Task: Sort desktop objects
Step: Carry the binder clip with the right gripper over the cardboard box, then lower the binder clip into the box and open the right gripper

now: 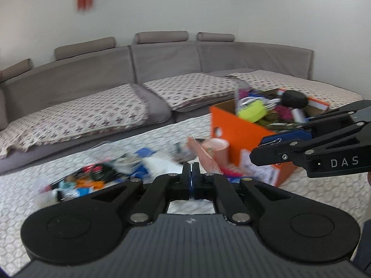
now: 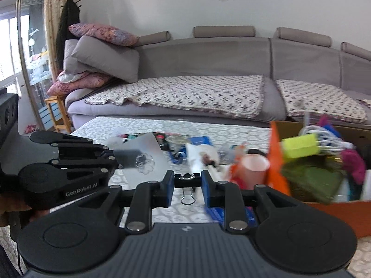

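Only in the right wrist view: left gripper (image 2: 120,159) clamped on clear sheet (image 2: 148,157), right gripper (image 2: 187,180) pinching binder clip (image 2: 187,191).

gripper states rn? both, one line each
Left gripper: shut on a clear plastic card.
Right gripper: shut on a black binder clip.

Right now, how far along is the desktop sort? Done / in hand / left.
Done: the orange box already holds many things, including a yellow-green item and white cables.
In hand: the right gripper is shut on a black binder clip; the left gripper pinches a clear plastic sheet.
Left: a blurred pile and a pink cup remain on the table.
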Available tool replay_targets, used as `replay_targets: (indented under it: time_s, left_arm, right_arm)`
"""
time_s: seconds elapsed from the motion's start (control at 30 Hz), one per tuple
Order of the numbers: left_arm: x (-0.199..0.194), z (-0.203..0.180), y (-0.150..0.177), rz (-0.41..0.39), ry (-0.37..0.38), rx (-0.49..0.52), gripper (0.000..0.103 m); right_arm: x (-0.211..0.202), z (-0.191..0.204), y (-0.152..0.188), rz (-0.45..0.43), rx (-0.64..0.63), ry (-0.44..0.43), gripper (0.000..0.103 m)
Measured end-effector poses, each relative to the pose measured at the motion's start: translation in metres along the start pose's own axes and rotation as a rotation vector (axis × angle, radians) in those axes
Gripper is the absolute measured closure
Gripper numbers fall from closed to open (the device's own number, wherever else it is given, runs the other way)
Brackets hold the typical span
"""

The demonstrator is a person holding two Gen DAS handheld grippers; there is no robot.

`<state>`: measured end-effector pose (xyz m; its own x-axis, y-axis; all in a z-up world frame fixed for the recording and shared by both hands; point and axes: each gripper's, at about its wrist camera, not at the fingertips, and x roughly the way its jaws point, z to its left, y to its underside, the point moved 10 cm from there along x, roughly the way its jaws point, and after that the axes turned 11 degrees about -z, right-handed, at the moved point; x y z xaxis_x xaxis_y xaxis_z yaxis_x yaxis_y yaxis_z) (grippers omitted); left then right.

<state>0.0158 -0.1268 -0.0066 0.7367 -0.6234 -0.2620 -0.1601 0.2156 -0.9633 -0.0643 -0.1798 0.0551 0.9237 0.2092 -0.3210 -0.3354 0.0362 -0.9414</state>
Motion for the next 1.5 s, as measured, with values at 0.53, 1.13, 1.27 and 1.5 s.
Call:
replay_targets:
  time_s: [0.53, 1.13, 1.27, 1.5]
  left_arm:
    - [0.048, -0.096, -0.049, -0.061, 0.121, 0.04, 0.099]
    - [0.118, -0.119, -0.068, -0.028, 0.035, 0.079, 0.099]
    - [0.132, -0.117, -0.062, 0.005, 0.002, 0.06, 0.099]
    - [0.144, -0.109, -0.053, 0.065, -0.056, 0.042, 0.099]
  right_arm:
    - [-0.068, -0.114, -0.016, -0.082, 0.061, 0.198, 0.08]
    - [-0.07, -0.251, -0.027, -0.151, 0.14, 0.436, 0.08]
    - [-0.057, -0.271, -0.019, -0.144, 0.161, 0.472, 0.079]
    - [-0.021, -0.275, -0.02, -0.127, 0.163, 0.46, 0.079]
